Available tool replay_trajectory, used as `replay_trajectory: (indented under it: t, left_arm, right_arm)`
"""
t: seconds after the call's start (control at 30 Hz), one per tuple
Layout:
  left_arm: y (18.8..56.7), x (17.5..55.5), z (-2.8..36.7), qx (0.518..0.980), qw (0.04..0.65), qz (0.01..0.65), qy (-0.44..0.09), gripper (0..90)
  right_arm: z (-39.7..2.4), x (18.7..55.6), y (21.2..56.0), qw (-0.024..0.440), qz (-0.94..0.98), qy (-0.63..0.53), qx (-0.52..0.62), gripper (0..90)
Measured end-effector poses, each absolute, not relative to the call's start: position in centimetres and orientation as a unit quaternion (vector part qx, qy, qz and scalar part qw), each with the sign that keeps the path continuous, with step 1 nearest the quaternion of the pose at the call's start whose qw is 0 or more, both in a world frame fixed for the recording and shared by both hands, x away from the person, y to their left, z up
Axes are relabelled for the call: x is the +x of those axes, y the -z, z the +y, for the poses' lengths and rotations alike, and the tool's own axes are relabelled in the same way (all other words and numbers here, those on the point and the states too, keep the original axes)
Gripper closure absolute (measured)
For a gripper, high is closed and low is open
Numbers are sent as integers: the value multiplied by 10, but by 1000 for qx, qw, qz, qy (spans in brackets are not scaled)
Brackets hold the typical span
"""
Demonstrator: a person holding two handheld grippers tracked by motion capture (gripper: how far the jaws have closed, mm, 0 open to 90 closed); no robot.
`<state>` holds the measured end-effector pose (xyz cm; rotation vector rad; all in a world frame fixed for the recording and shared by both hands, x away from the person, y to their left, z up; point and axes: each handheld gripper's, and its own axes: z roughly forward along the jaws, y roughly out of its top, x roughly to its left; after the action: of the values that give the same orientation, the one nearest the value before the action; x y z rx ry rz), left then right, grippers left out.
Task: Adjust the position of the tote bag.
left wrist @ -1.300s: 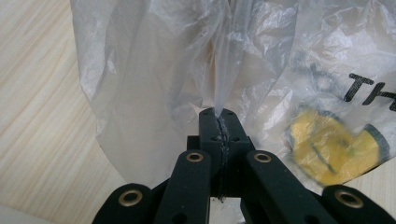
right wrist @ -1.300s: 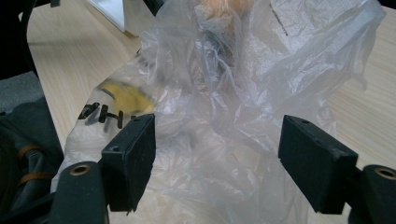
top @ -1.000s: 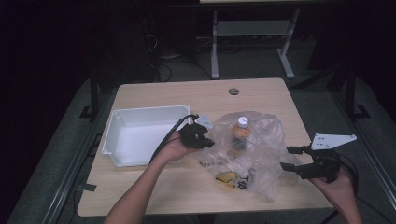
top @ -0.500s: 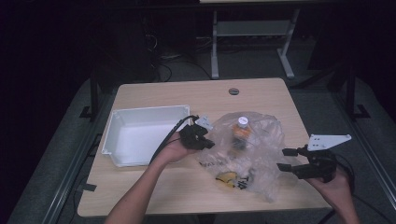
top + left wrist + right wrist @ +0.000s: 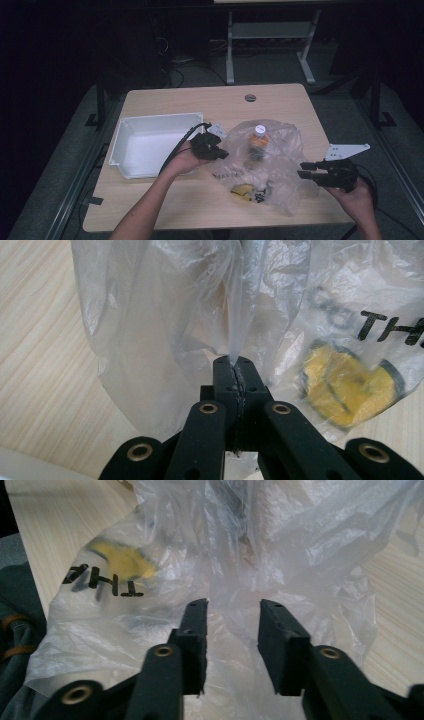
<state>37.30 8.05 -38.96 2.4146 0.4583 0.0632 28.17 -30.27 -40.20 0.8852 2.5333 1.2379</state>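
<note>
A clear crumpled plastic bag point(image 5: 280, 165) lies on the wooden table point(image 5: 200, 100). Inside it stand a bottle with a white cap point(image 5: 258, 136) and a yellow item point(image 5: 242, 190). My left gripper point(image 5: 220, 152) is shut on a pinched fold of the bag point(image 5: 175, 315) at its left side, and the film rises from between the jaws of the left gripper point(image 5: 235, 365). The yellow item point(image 5: 345, 385) shows through the film. My right gripper point(image 5: 306, 170) is at the bag's right edge. Its jaws have just been closing, and bag film point(image 5: 280, 540) lies in the gap of the right gripper point(image 5: 232, 612), unpinched.
A white tray point(image 5: 150, 125) stands at the table's left, just behind my left hand. A round cable hole point(image 5: 250, 97) sits near the far edge. A metal frame point(image 5: 270, 35) stands on the floor beyond the table.
The right gripper's jaws have narrowed and it has edged slightly toward the bag. The left gripper keeps its hold in the same place.
</note>
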Motion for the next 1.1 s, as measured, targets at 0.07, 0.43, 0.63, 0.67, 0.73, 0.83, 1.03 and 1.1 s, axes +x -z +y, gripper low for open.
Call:
replay_trajectory:
  t: [0.07,0.43,0.63,0.67,0.73,0.83,1.03,1.1]
  left_arm:
    - [389,373,81,926,334,175,-26,899]
    - [381,371,86,926,335,174,-24,836]
    - [369,372,97,915,359,187,-14,712]
    - [366,372,98,914,362,185,-17,712]
    - [354,372,99,909,375,181,-14,670]
    - [346,372,97,909,379,174,-17,634]
    - [324,372,85,906,392,156,-30,573]
    - [319,374,80,908,389,148,-37,525]
  right_arm:
    - [-303,283,403,93,853,-417,300,710]
    - [-304,283,405,86,856,-417,293,892]
    - [-304,282,405,85,855,-420,292,896]
    - [-304,282,405,85,855,-420,292,895]
    - [-304,282,404,83,854,-421,293,896]
    - [-304,283,403,84,854,-423,290,896]
    - [-302,282,402,86,853,-426,288,896]
    - [-300,282,401,87,853,-428,285,896]
